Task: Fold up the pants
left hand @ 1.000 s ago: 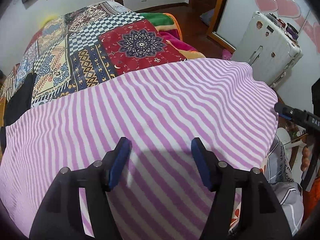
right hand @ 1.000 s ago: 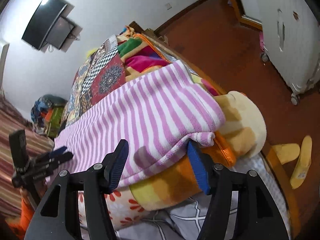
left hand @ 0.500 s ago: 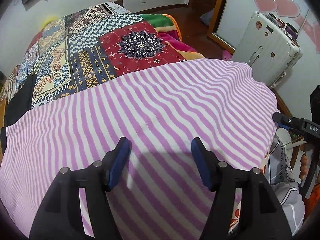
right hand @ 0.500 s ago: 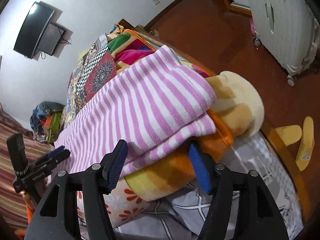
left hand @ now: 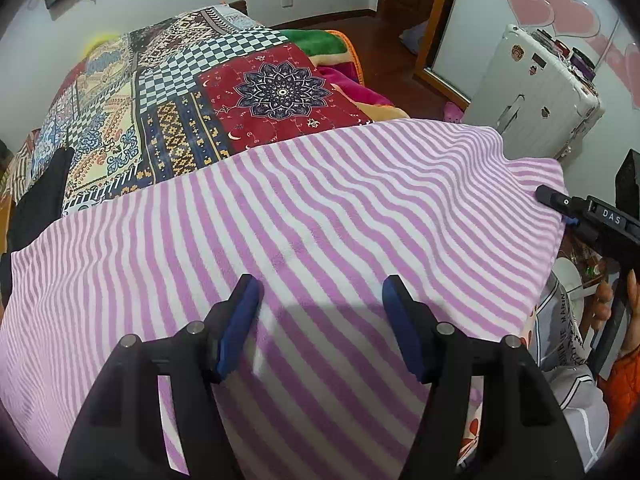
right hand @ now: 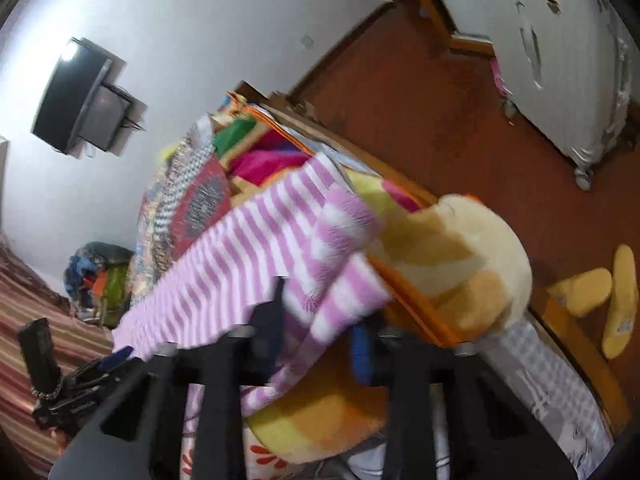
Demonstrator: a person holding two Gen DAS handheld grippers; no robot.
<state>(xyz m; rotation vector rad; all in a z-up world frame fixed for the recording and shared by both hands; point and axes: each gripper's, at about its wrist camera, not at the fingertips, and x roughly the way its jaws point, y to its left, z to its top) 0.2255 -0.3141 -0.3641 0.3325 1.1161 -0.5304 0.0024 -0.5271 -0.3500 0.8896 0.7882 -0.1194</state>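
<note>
Pants (left hand: 304,208) lie spread across the bed's near edge. Our right gripper (right hand: 320,336) is closing on their corner; we should pinch both layers. Our left gripper (left hand: 320,320) hovers with jaws wide, holding nothing.

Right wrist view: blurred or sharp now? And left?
Right wrist view: motion-smeared, the striped pants and right gripper soft as its jaws close on the cloth; glare on the TV. Left wrist view: sharp, the left gripper shadowing the stripes, fisheye bending the edges.
</note>
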